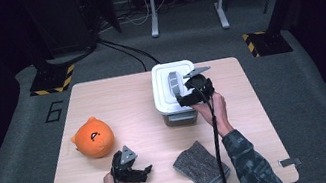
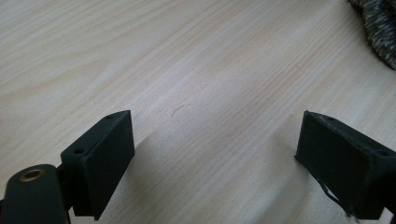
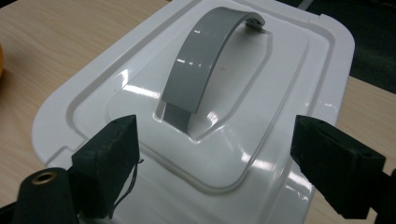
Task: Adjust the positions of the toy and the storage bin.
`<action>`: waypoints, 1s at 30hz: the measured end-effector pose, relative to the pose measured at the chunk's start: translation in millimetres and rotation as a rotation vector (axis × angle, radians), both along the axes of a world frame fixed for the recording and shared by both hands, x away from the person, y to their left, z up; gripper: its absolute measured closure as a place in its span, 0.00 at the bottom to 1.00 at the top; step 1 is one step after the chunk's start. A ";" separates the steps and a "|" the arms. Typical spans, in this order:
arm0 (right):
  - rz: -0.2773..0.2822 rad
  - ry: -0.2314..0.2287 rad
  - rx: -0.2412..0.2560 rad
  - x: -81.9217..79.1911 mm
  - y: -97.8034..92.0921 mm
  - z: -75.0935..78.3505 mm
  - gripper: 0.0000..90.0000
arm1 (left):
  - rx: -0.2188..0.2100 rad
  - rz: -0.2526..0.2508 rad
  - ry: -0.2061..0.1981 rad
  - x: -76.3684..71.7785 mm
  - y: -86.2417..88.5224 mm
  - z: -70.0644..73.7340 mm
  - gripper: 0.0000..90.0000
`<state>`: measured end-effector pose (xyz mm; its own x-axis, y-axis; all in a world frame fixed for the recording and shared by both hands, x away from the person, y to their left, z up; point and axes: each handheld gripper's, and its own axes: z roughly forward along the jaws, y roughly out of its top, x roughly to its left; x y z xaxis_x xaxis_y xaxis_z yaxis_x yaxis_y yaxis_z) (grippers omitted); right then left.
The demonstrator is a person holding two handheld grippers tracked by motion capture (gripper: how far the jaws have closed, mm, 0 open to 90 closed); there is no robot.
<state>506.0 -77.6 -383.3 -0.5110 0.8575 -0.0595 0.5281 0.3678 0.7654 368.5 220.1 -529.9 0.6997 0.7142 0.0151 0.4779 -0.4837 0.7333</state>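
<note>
White storage box [image 1: 173, 105] is seen on the far half of the wooden table [image 1: 125, 93], right of centre, with its short end toward the person. A glossy white lid [image 3: 243, 140] with rounded corners and a raised rim is fitted on top, and a shallow rectangular recess is moulded into its middle. A grey arched handle [image 3: 205, 60] is set in that recess; it is bowed upward, and its near end is sunk into a slot in the lid. Below the lid, in the high view, a darker, translucent grey body is visible at the near side. The long axis of the box is laid from the person's side toward the far edge of the table, and the handle is run along that same axis.

The right gripper [image 1: 191, 97] is held over the near right part of the lid, with its jaws spread wide apart above the white surface and nothing between them, as is shown in the right gripper view [image 3: 215, 163].

The left gripper [image 1: 141, 172] is held low over bare wood near the front edge, its jaws likewise parted and empty. A folded grey knitted cloth [image 1: 199, 166] is laid just to its right, and an orange plush toy [image 1: 92, 137] is set at the left.
</note>
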 end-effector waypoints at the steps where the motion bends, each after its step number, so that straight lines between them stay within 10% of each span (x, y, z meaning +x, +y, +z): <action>1: 0.002 0.004 0.001 1.7 1.8 0.1 0.20 | 0.000 0.000 0.000 0.0 0.0 0.0 0.12; 30: 0.022 -0.009 -0.036 23.0 24.7 -5.7 0.65 | 0.006 0.006 -0.005 0.2 0.3 0.0 0.12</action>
